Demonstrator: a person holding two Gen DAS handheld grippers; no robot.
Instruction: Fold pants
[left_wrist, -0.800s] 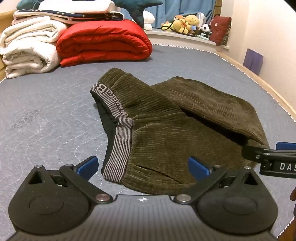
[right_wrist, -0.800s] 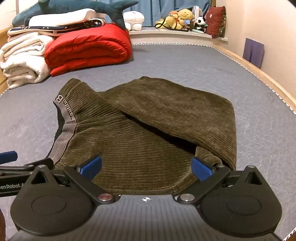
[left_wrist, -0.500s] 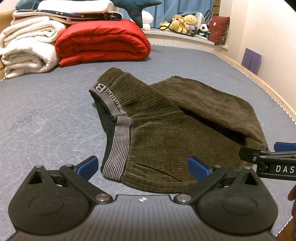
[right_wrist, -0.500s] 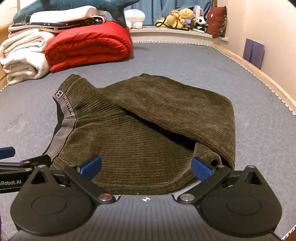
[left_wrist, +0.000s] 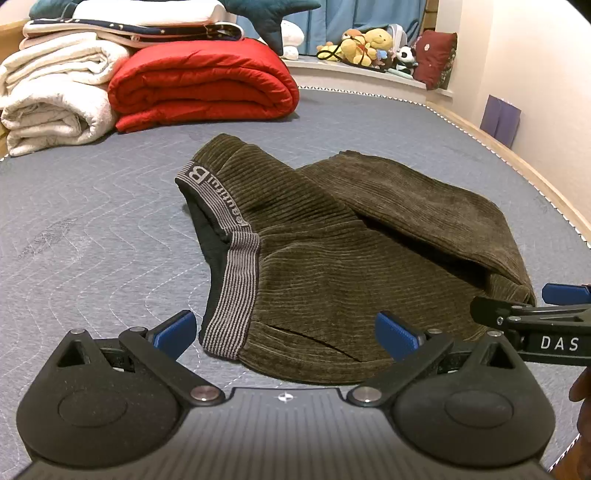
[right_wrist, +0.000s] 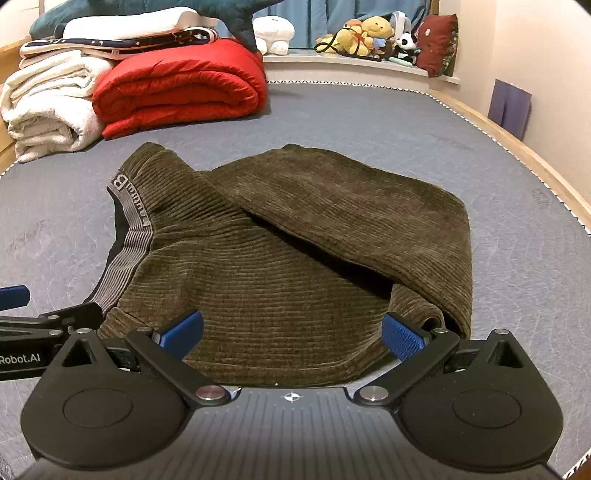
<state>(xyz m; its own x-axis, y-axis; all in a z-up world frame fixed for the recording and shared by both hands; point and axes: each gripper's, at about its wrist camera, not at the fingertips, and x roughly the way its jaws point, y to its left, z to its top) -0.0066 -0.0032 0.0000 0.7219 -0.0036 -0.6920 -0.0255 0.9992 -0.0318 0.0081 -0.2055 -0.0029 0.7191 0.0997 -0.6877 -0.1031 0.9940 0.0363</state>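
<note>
Olive corduroy pants (left_wrist: 332, 258) (right_wrist: 295, 251) lie folded in a loose bundle on the grey quilted mattress (left_wrist: 92, 229), with the grey striped waistband (left_wrist: 236, 280) at the left. My left gripper (left_wrist: 284, 330) hovers wide open over the near waistband corner, its blue pads (left_wrist: 175, 328) clear of the cloth. Over the near edge of the pants the right gripper (right_wrist: 291, 332) is open too, nothing pinched between its blue pads (right_wrist: 402, 338). Each gripper shows at the side of the other's view.
A rolled red quilt (left_wrist: 203, 85), white blankets (left_wrist: 51, 99) and stacked bedding sit at the far left of the mattress. Soft toys (left_wrist: 369, 48) line the window ledge. A wooden bed rail (left_wrist: 535, 177) and the wall run along the right side.
Both grippers have drawn back slightly toward the near edge, so the pants sit a little farther out in both views. The jaws stayed wide open; the pants have not moved.
</note>
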